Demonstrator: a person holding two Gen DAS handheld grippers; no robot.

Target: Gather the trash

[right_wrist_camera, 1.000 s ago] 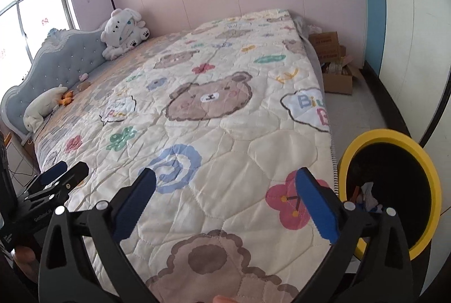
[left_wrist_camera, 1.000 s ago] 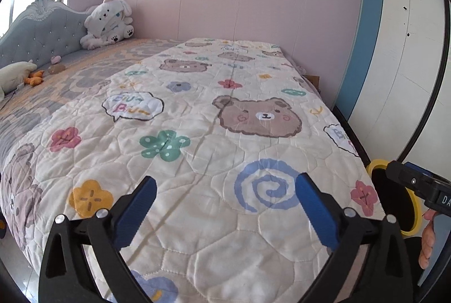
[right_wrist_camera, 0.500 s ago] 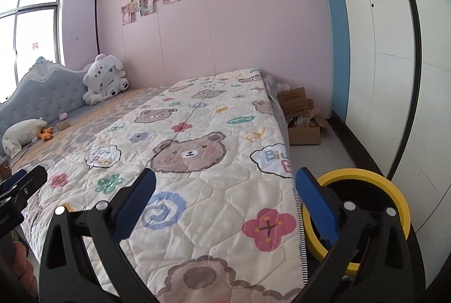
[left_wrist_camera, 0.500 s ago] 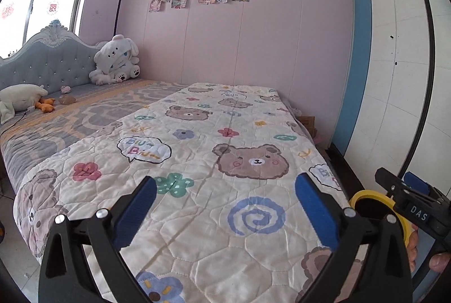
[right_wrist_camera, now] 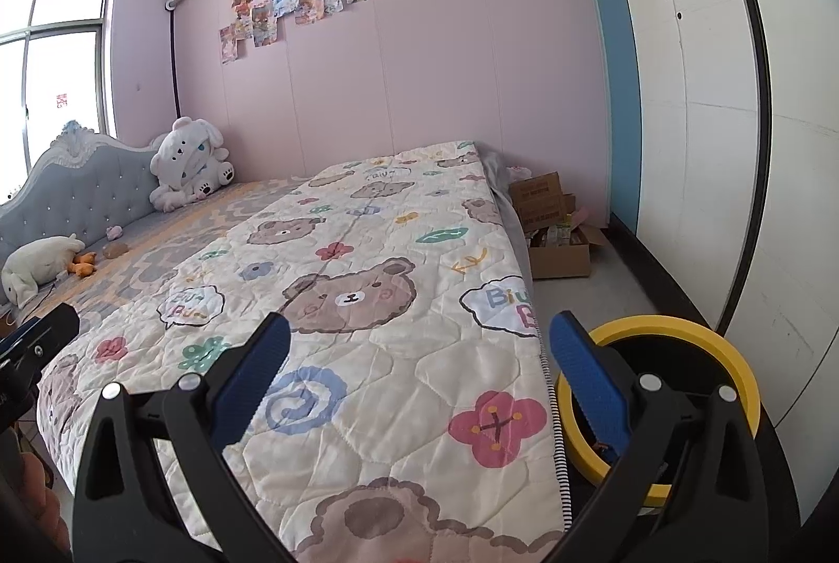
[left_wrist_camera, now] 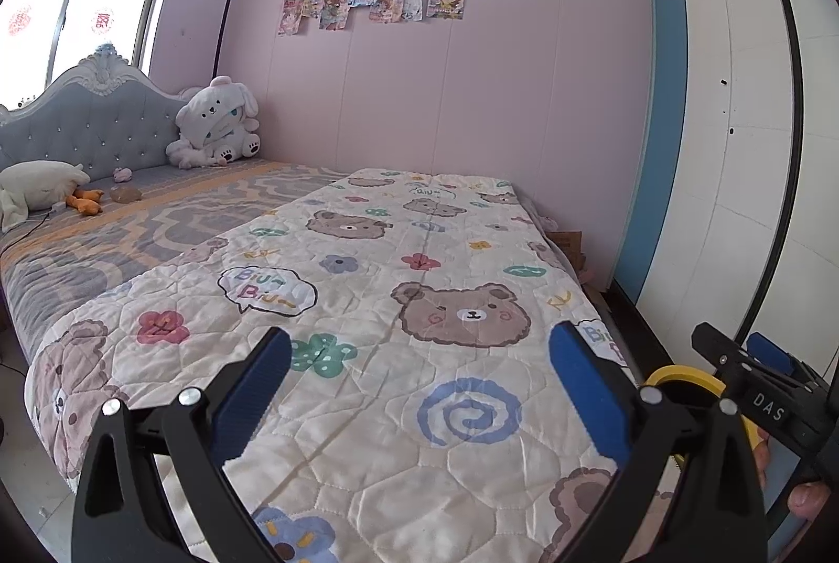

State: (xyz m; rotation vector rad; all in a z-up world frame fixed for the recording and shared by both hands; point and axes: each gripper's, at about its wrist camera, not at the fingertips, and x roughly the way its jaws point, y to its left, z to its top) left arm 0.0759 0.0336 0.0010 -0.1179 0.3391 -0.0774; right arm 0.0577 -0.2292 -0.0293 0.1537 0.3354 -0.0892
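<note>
Two tongs gape wide with nothing between their blue pads: the left tongs [left_wrist_camera: 419, 385] fill the lower part of their view over the bear-print quilt [left_wrist_camera: 398, 301], and the right tongs [right_wrist_camera: 419, 379] do likewise at the quilt's near corner. A yellow-rimmed trash bin [right_wrist_camera: 734, 369] stands on the floor at lower right, just beside the bed, with some scraps dimly visible inside. At left centre a white plush dog [right_wrist_camera: 186, 167] leans against the grey headboard [right_wrist_camera: 78, 196].

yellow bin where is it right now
The yellow bin stands on the floor at the bed's right edge, low right in the right wrist view, behind the right gripper.
</note>
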